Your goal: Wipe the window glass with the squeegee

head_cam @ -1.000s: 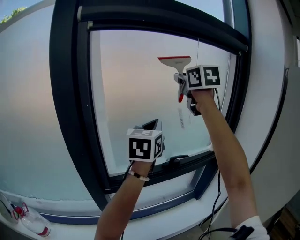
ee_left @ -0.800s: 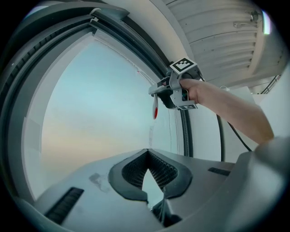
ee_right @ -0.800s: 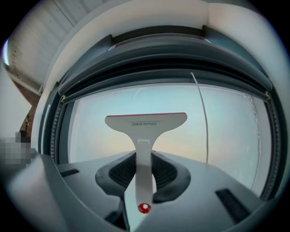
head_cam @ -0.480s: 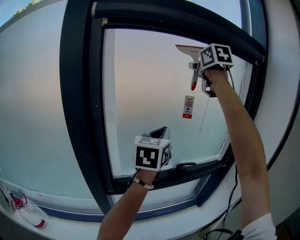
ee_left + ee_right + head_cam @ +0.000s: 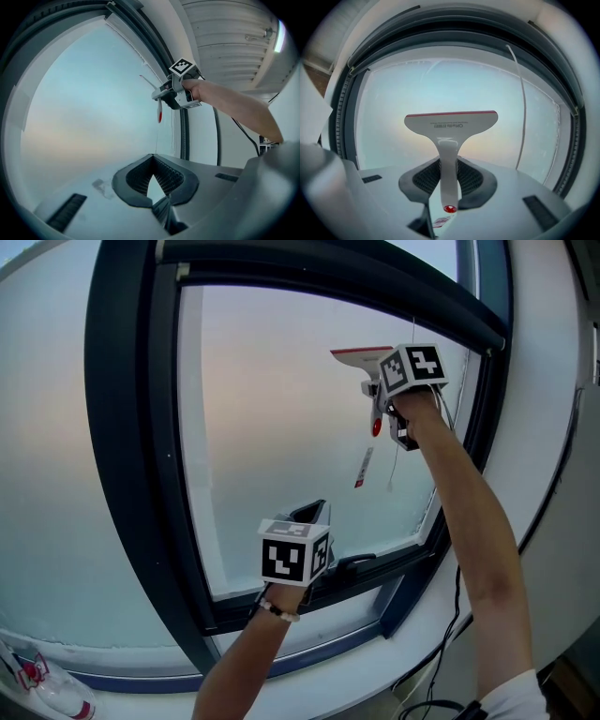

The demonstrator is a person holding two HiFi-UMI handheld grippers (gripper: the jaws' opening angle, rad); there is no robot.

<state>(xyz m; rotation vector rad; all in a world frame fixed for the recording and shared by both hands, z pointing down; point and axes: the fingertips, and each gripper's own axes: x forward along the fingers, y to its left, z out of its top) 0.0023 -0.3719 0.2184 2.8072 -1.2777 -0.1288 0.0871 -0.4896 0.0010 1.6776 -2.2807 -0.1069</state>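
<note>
The right gripper clamps the squeegee by its handle, seemingly light and stiff; the left gripper is closed, empty.

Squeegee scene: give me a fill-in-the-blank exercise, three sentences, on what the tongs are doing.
The right tongs grip the squeegee by its ___.
The left tongs are shut and hold ___.
In the head view, the squeegee sits high on the glass, towards its ___ edge.
Missing words: handle; nothing; right.
</note>
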